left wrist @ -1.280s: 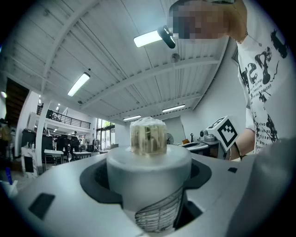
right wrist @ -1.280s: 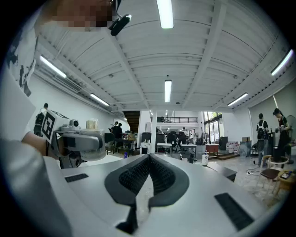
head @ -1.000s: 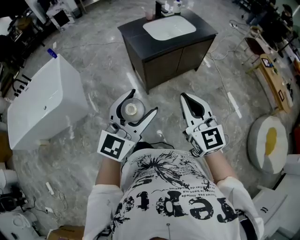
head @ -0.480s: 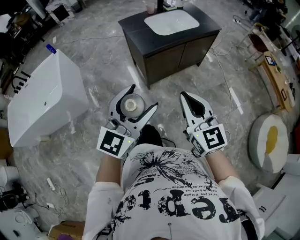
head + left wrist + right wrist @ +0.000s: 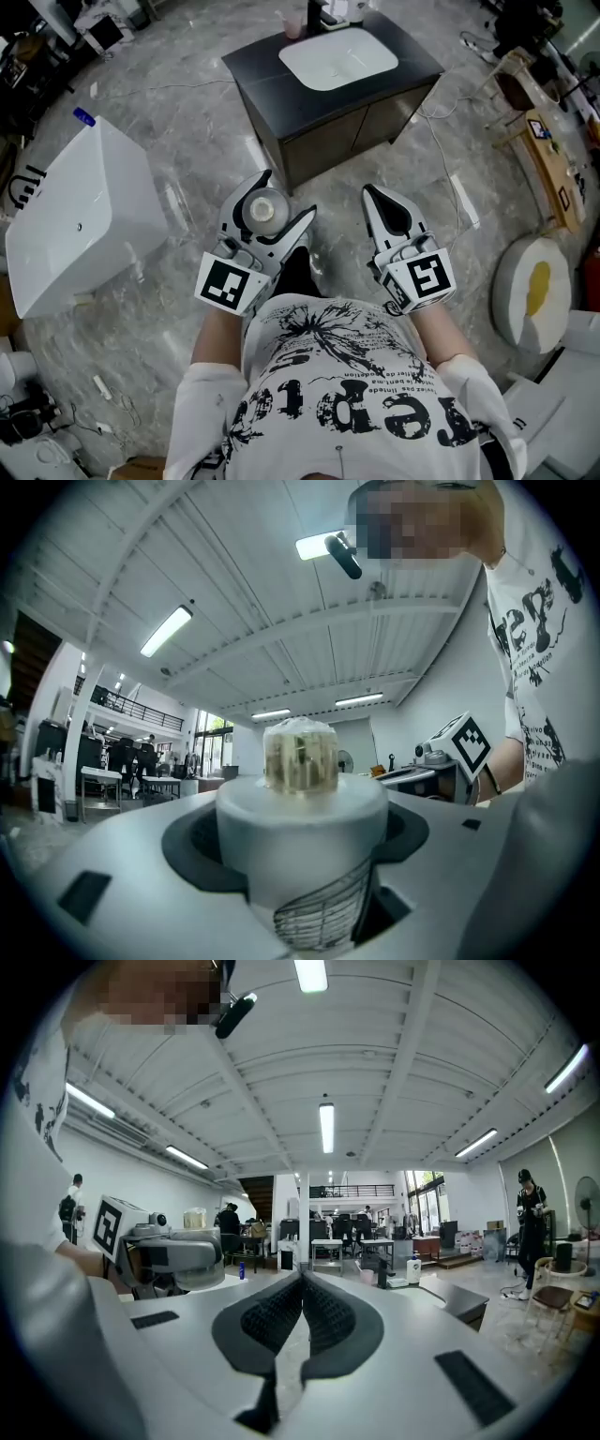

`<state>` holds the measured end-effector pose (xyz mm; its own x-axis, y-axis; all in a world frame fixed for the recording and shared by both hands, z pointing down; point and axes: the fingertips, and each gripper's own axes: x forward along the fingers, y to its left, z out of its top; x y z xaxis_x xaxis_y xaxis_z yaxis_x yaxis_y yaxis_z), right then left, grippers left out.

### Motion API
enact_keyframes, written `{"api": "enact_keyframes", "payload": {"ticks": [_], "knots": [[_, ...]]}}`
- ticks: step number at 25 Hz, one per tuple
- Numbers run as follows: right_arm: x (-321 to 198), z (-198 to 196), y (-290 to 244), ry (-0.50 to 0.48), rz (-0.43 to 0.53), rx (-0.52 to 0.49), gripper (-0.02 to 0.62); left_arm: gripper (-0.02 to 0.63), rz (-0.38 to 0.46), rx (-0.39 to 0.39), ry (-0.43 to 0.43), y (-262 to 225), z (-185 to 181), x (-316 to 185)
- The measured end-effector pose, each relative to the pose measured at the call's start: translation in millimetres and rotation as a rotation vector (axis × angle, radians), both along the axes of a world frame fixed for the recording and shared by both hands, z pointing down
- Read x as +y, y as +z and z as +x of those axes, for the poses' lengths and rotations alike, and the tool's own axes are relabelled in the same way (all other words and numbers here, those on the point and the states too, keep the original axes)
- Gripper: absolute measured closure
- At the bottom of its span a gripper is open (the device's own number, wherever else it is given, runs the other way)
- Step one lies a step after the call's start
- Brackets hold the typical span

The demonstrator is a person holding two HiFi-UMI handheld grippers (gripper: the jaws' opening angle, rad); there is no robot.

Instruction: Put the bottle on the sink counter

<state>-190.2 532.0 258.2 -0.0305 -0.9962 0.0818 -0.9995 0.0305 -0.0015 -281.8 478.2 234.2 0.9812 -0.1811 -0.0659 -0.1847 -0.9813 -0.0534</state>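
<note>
A white bottle (image 5: 262, 210) with a pale ridged cap (image 5: 300, 754) stands upright between the jaws of my left gripper (image 5: 265, 212), which is shut on it. In the left gripper view the bottle (image 5: 302, 841) fills the middle. My right gripper (image 5: 386, 208) is held beside it at the same height, shut with nothing between its pads (image 5: 302, 1314). Ahead, across bare marble floor, stands the dark sink cabinet, with its black counter (image 5: 253, 64) around a white basin (image 5: 337, 60). Both grippers are held in front of the person's chest, well short of the counter.
A white bathtub-like box (image 5: 75, 220) lies on the floor to the left. Small bottles (image 5: 315, 15) stand at the counter's back edge. A round white and yellow object (image 5: 534, 291) and a wooden bench (image 5: 546, 155) are to the right. Cables trail across the floor.
The sink cabinet and the white box have shifted slightly in the head view as the person moves. Both grippers keep their pose, the left still holding the bottle.
</note>
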Motion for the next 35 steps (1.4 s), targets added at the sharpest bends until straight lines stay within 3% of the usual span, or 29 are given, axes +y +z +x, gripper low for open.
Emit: {"api": "enact_keyframes", "payload": {"ticks": [10, 18, 28, 35], "knots": [[-204, 107, -12, 0.046, -0.008, 0.021, 0.580, 0.256, -0.014, 0.081, 0.017, -20, 107, -202], [-331, 178, -8, 0.073, -0.032, -0.006, 0.580, 0.256, -0.038, 0.066, 0.002, -14, 173, -328], [-450, 235, 27, -0.147, -0.079, -0.005, 0.580, 0.256, -0.052, 0.027, -0.137, 15, 234, -426], [-548, 288, 40, -0.330, -0.122, -0.001, 0.580, 0.256, -0.070, 0.009, -0.350, 31, 284, -508]]}}
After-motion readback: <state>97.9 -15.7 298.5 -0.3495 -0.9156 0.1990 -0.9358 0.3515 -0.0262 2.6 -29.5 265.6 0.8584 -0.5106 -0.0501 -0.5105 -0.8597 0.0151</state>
